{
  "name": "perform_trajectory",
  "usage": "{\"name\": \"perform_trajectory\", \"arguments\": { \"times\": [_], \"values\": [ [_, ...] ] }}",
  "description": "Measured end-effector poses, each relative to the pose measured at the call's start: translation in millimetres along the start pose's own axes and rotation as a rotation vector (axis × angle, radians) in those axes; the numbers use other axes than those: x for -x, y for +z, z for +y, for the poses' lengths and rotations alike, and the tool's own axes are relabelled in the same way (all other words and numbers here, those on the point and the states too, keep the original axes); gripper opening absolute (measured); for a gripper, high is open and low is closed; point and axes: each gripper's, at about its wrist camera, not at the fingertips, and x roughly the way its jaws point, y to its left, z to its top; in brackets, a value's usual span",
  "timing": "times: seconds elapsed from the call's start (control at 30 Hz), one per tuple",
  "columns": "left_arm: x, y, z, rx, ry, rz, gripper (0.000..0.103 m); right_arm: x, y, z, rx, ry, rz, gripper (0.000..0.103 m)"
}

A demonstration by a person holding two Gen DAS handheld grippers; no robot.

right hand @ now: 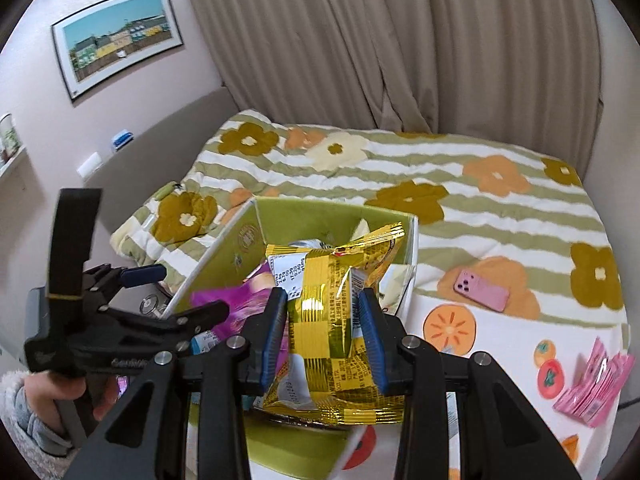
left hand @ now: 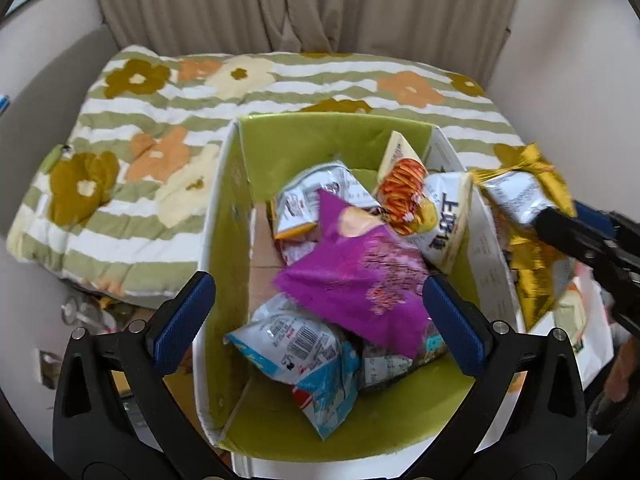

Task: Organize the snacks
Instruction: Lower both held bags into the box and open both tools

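An open box with a green lining stands on the bed and holds several snack bags. A purple bag lies on top, with a blue-white bag in front and an orange bag behind. My left gripper hangs open above the purple bag, its pads apart from it. My right gripper is shut on a gold foil snack bag, held over the box's right wall. In the left wrist view the gold bag shows at the right.
A floral striped quilt covers the bed around the box. A pink phone and pink packets lie on a fruit-print sheet at the right. Beige curtains hang behind. A person's hand holds the left gripper.
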Motion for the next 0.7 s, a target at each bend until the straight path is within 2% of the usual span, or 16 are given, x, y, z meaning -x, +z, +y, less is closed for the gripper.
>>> {"name": "perform_trajectory", "arguments": {
  "times": [0.13,0.33,0.43,0.53,0.6,0.63,0.7],
  "values": [
    [-0.6,-9.1,6.2,0.015,-0.04,0.016,0.103,-12.2,-2.7,3.2,-0.021,-0.01,0.042,0.034],
    [8.3,-17.0,17.4,0.061,-0.021,-0.005,0.103,-32.4,4.0,5.7,-0.012,-0.007,0.078,0.034],
    [11.3,-17.7,22.4,0.075,-0.015,-0.01,0.103,-42.2,4.0,3.0,-0.041,0.024,0.098,0.035],
    [10.7,-19.5,22.3,0.067,0.005,-0.003,0.103,-49.5,1.9,-0.8,-0.065,0.034,0.113,0.051],
    [10.1,-23.9,22.5,0.074,0.008,0.003,0.103,-51.0,-1.7,-0.7,-0.065,0.018,0.12,0.086],
    [9.7,-27.4,23.4,0.083,0.008,0.01,0.103,-50.2,-4.3,-1.0,-0.062,0.017,0.12,0.092],
    [9.0,-32.2,24.5,0.097,0.005,0.019,0.103,-47.5,-8.8,-1.2,-0.05,0.011,0.121,0.094]
  ]
}}
